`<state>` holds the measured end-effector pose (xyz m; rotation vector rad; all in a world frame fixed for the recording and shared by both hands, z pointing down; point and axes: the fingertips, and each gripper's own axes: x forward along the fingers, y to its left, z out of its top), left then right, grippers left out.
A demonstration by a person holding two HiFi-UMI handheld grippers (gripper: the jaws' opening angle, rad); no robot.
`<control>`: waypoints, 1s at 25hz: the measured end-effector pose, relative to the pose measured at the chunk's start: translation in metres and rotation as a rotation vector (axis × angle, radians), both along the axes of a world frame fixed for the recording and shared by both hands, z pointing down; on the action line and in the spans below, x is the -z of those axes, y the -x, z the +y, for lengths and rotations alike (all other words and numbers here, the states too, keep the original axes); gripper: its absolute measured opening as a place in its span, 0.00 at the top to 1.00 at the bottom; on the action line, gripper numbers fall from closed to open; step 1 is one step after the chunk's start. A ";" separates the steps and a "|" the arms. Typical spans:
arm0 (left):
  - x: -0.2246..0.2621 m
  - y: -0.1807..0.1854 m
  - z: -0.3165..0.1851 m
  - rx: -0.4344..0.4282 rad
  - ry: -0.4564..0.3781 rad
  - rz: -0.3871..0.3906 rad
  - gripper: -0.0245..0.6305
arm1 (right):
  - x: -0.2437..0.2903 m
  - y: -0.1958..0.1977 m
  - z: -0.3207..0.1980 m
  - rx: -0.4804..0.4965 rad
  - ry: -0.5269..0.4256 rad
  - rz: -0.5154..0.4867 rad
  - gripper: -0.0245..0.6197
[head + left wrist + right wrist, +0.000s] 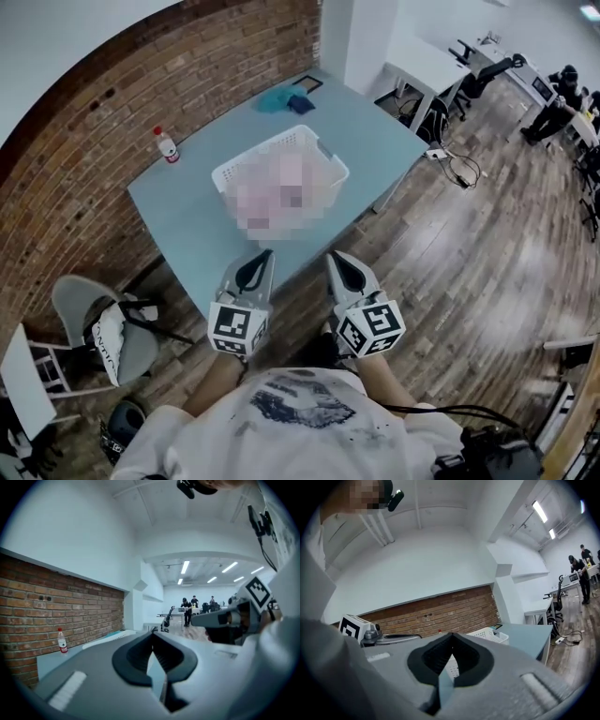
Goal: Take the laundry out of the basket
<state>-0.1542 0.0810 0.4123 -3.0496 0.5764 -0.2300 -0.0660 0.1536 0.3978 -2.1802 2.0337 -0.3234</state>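
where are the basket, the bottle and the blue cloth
basket (260, 151), head view, on its white rim
bottle (168, 148), head view, on its body
blue cloth (276, 98), head view, on its middle

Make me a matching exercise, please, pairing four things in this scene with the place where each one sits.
Things:
1. bottle
2. basket
3. teal cloth
4. grey chair

Places:
A. middle of the table
B. on the floor, left of the table
C. far corner of the table
D. table edge beside the brick wall

Pairs: 1-D, 2-A, 3-C, 4-B.
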 end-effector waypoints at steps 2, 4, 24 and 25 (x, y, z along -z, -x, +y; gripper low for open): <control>0.003 -0.032 -0.010 0.035 -0.004 -0.004 0.98 | 0.001 -0.030 -0.012 0.045 0.006 -0.004 0.96; 0.006 -0.061 -0.017 0.070 -0.004 -0.002 0.98 | -0.001 -0.059 -0.021 0.085 0.014 -0.003 0.96; -0.019 -0.120 -0.113 0.254 0.032 -0.016 0.98 | -0.022 -0.147 -0.133 0.236 0.073 0.005 0.96; -0.018 -0.120 -0.121 0.257 0.033 -0.006 0.98 | -0.022 -0.147 -0.142 0.240 0.075 0.012 0.96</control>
